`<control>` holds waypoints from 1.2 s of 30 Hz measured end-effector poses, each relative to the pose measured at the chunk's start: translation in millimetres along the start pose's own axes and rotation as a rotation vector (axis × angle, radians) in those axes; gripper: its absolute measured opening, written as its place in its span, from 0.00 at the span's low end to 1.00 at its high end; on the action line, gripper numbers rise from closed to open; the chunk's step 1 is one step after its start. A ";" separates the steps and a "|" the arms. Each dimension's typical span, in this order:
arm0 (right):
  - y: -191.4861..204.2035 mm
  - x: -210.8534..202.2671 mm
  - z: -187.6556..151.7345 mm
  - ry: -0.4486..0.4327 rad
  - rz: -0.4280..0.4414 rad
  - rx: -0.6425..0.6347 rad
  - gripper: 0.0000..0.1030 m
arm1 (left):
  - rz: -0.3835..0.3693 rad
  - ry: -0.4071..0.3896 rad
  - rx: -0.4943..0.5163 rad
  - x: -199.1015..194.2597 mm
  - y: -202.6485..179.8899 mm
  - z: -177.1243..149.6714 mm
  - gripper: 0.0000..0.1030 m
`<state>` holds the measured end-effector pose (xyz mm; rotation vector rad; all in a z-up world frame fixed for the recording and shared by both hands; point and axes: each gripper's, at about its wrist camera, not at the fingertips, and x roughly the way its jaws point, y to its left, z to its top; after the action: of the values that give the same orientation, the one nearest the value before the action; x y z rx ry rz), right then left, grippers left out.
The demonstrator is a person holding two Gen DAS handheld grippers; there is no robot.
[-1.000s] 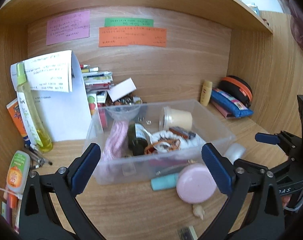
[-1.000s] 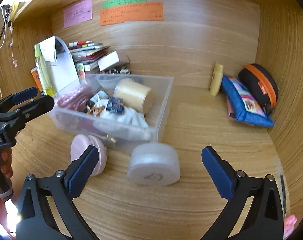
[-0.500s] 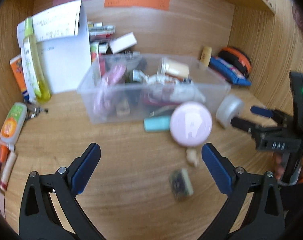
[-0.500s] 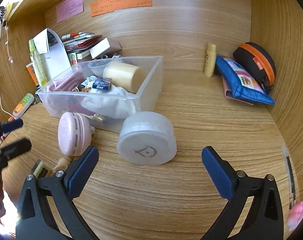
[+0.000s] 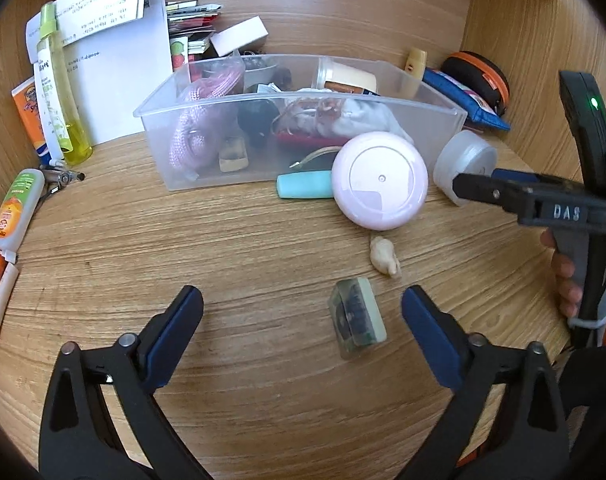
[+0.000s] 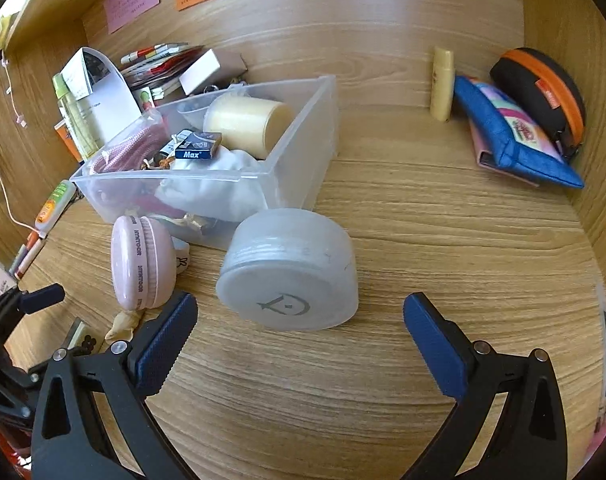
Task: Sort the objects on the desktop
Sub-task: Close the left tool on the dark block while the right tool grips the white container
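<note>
The left gripper is closing its 2 jaws, with nothing pinched yet. A small block is lying on the desk between them, nearer the right jaw, its long side pointing away from the gripper. The right gripper is spread wide and holding nothing (a white jar is sitting just ahead, by the clear box).

Desk right of bin free; frosted jar blocks bin corner.
</note>
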<state>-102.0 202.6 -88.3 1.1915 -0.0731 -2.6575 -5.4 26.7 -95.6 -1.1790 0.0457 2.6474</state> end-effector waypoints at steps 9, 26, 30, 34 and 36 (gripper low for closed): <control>4.5 6.1 6.4 0.019 -0.010 -0.025 0.89 | -0.004 0.005 0.041 1.4 -4.7 -3.4 0.61; 0.9 8.9 5.0 0.025 0.017 0.004 0.62 | -0.024 -0.049 0.037 2.7 -0.8 -3.9 0.15; -0.8 2.8 4.7 -0.006 0.016 0.013 0.62 | -0.033 -0.052 0.009 1.5 6.4 -4.1 0.15; -0.1 -7.0 2.7 -0.034 0.019 0.015 0.62 | -0.042 -0.074 -0.032 -3.5 14.0 -1.6 0.15; 1.7 -12.2 1.5 -0.046 0.014 0.012 0.62 | -0.047 -0.092 -0.050 -7.3 17.8 1.1 0.15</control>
<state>-94.9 203.6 -78.1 1.1296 -0.1046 -2.6756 -5.6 8.1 -90.8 -1.0576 -0.0636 2.6720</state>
